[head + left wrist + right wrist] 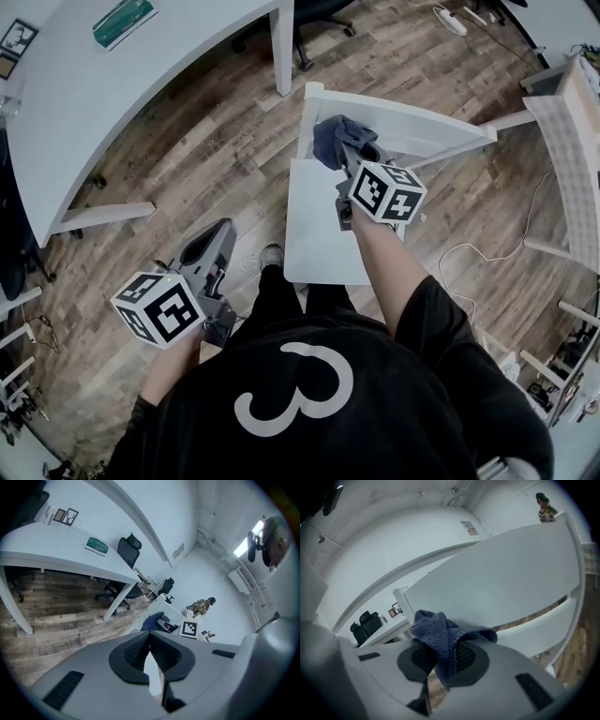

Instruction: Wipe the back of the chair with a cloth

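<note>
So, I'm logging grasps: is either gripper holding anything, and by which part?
The right gripper is shut on the blue cloth, pinching a bunched fold with ends spilling out. The left gripper holds nothing; its jaws are together.

left gripper (150,641): jaws seen closed tip to tip, nothing held between them | tabletop (47,541): white, a green book (97,545) laid on it | office chair (129,550): black, seen behind the tabletop | cloth (154,620): blue, bunched against the white chair back (174,610) | floor (56,616): wood planks
</note>
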`<state>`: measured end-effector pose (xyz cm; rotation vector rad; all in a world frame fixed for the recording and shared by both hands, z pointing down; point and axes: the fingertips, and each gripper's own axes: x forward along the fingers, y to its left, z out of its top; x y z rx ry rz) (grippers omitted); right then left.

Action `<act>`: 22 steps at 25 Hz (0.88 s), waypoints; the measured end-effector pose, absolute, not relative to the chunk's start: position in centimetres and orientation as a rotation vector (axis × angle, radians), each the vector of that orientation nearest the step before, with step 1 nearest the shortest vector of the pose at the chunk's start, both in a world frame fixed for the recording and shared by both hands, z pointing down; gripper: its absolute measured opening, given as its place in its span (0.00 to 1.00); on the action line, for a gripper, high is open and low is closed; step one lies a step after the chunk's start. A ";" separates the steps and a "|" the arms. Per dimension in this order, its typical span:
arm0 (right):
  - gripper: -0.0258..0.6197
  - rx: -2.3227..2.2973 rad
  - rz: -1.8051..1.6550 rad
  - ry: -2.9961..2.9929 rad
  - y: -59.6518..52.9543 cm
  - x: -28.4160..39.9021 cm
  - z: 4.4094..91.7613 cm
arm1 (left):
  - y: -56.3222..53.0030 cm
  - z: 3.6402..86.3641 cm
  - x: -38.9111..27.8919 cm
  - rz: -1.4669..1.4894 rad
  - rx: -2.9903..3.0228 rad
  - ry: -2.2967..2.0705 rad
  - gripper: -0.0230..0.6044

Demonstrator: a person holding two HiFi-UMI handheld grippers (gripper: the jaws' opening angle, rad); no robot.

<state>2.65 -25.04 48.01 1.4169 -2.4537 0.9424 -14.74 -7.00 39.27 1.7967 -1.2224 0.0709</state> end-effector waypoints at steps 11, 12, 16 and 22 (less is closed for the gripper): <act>0.12 1.515 0.954 -2.398 -25.4 10.9 48.6 | -6.2 39.5 -8.7 0.098 1.813 -1.194 0.06; 0.12 1.524 0.954 -2.392 -25.4 11.7 48.7 | -6.2 39.5 -8.2 0.101 1.815 -1.193 0.06; 0.12 1.562 0.956 -2.367 -25.6 15.3 48.7 | -6.2 39.4 -5.7 0.108 1.824 -1.185 0.06; 0.12 1.617 0.991 -2.346 -25.8 20.6 48.8 | -6.2 39.5 -2.0 0.117 1.845 -1.164 0.06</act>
